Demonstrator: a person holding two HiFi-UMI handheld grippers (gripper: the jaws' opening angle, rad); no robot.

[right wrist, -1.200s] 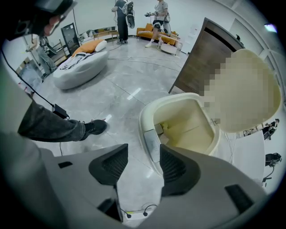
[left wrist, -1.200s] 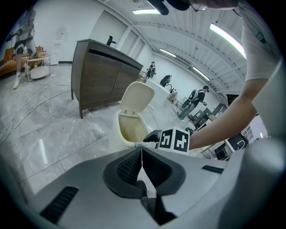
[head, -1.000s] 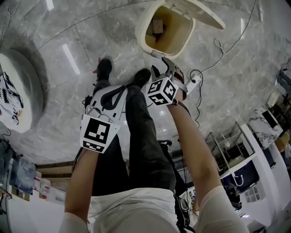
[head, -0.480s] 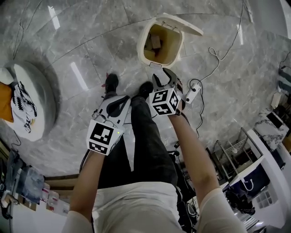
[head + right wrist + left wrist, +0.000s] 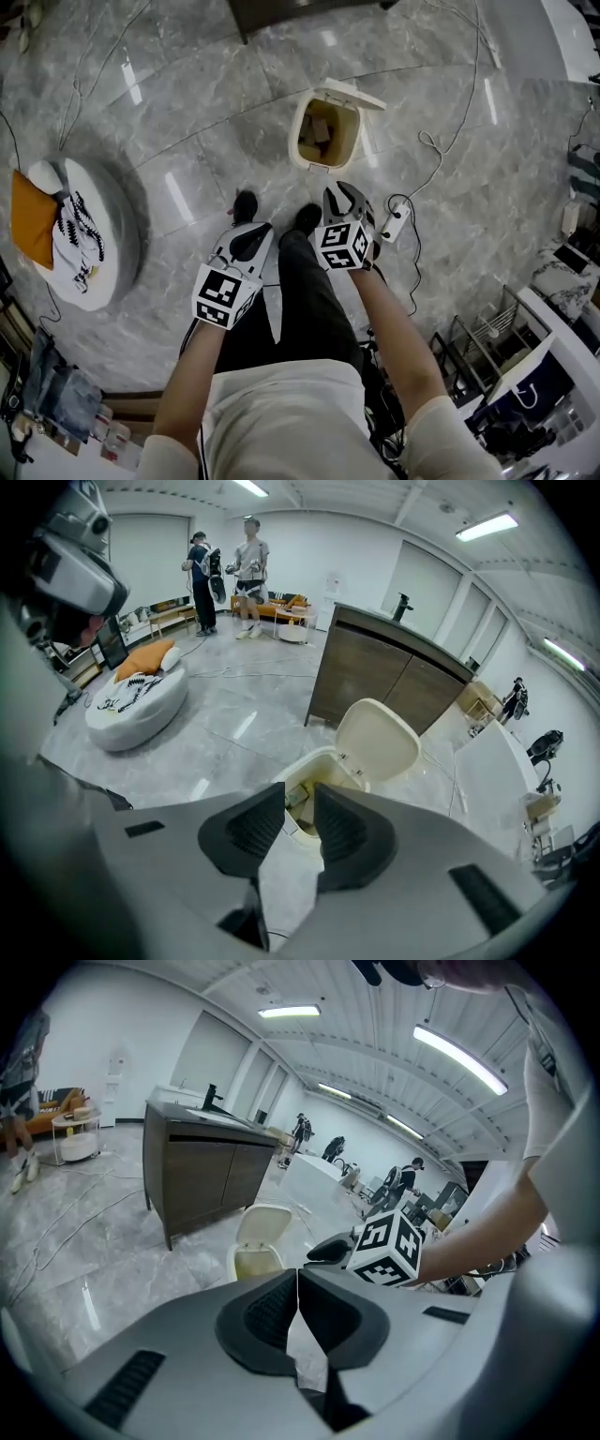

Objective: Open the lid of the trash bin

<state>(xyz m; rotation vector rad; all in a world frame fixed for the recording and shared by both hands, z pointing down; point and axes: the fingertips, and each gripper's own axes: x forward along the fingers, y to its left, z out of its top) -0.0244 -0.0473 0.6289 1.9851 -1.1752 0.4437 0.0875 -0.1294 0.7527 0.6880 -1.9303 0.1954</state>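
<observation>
Trash bin (image 5: 298, 141) stands on the marble floor (image 5: 187, 122), on the far side of the person's legs (image 5: 300, 309). Its lid (image 5: 352, 94) is tipped up and back at the far-right edge, and the contents are exposed.

Judgement: opening step done, withdrawal in hand.

Left gripper (image 5: 297, 1309): jaws pressed together, empty.

Right gripper (image 5: 298, 825): jaws have just been closing, narrow gap left, nothing between them.

Both are near the legs, well apart from the bin.

Next move: probably only confirm the lid stays up unaided. No further contact needed.

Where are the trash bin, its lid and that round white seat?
trash bin (image 5: 314, 165): head view, front rim.
lid (image 5: 356, 95): head view, middle of the raised flap.
round white seat (image 5: 112, 225): head view, bare top.
</observation>
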